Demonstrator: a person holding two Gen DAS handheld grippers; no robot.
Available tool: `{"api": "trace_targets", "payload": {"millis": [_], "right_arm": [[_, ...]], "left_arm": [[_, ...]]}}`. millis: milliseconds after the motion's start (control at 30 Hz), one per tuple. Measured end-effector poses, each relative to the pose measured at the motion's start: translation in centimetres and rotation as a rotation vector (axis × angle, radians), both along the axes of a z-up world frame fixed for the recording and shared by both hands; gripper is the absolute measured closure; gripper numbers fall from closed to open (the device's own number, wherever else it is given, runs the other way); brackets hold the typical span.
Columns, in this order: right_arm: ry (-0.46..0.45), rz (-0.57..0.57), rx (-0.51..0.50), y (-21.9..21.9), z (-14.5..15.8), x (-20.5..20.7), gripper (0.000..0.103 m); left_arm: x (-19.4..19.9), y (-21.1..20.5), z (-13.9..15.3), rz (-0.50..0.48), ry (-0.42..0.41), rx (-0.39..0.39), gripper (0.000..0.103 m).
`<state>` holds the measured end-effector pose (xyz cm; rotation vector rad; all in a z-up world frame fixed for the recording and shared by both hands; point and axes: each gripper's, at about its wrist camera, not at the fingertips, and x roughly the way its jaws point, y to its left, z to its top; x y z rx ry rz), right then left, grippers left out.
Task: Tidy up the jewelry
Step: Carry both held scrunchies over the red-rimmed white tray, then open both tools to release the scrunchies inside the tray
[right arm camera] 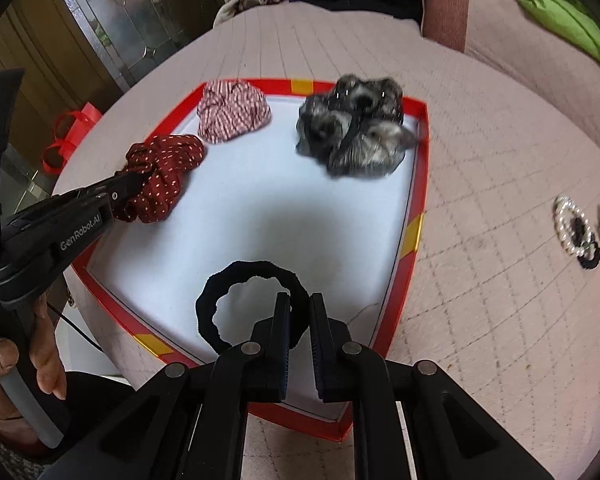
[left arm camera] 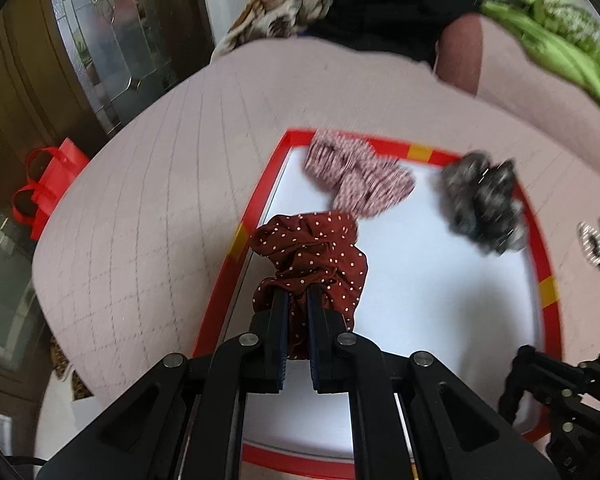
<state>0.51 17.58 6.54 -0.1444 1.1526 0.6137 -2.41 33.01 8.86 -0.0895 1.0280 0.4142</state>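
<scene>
Black hair tie (right arm camera: 220, 300), right view only

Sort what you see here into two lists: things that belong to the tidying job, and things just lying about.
Job:
- red tray
- dark red dotted scrunchie, in left gripper
- black hair band, in right gripper
- striped scrunchie
- grey scrunchie
- pearl band off the tray

Lying about:
- red bag
- green cloth
</scene>
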Motion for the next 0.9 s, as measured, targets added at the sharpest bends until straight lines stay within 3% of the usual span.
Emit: {"api": "trace_targets", "payload": {"millis": [367, 500, 667, 767, 833, 900], "right_arm": [[0.005, 0.007, -0.026, -0.4, -1.5, -0.9, 0.091], [0.002, 0.011, -0.028, -0.5, -1.5, -1.2, 0.091], [0.0, 0.005, -0.025, -0.8, -1.4, -1.2, 0.091], [0.007, -0.005, -0.016, -0.9, -1.3, -1.2, 0.08], [0.006, -0.008, 0.0, -1.1, -1.0, -1.3, 0.065], [-0.015, -0.007, 0.005, -1.2, -0.5, -1.5, 0.062]], "left_arm": [[-0.6, 0.4, -0.8, 0.059, 0.071, 0.014, 0.094], [-0.9, 0.4, -0.2, 0.063, 0.053, 0.005, 0.091], [-1.3, 0.4, 0.8, 0.055, -0.001, -0.01, 0.079], [-1.6, 0.3, 1.5, 0.054, -0.042, -0.029, 0.069], [-1.7, 0.4, 1.9, 0.055, -0.065, -0.037, 0.066], [-1.8, 0.3, 2.3, 0.055, -0.086, -0.043, 0.063]]}}
